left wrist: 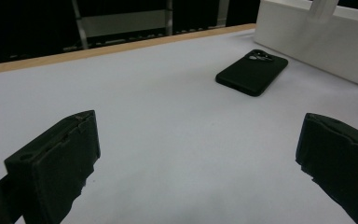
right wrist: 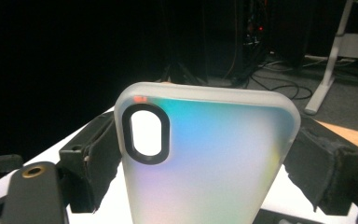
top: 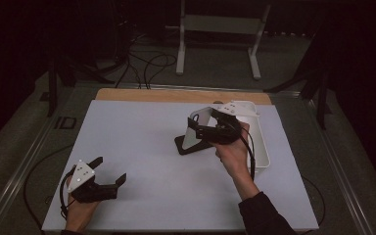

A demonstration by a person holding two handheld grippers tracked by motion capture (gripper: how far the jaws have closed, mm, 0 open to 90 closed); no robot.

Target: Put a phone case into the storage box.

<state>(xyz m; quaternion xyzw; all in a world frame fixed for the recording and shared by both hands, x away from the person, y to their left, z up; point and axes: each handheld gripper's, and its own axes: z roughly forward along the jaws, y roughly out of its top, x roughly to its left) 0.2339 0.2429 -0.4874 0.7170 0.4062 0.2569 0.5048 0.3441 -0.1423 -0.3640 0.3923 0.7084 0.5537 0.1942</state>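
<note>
Jaws: right gripper (top: 201, 128) clamped on translucent phone case (right wrist: 205, 154) | left gripper (top: 111, 171) spread wide, empty, over table (top: 142, 147)

The translucent phone case (right wrist: 205, 154) ran off the bottom edge in the right gripper view; the right claw (top: 210, 128) partly hid the black phone (top: 183, 147) from above.

We get the high view from above the near side, facing forward and down over the whole bench (top: 142, 147). Left gripper view skims low across it toward the black phone (left wrist: 251, 72) and white bin (left wrist: 317, 44), both shared with high view. Right gripper view sits close behind its jaws.
</note>
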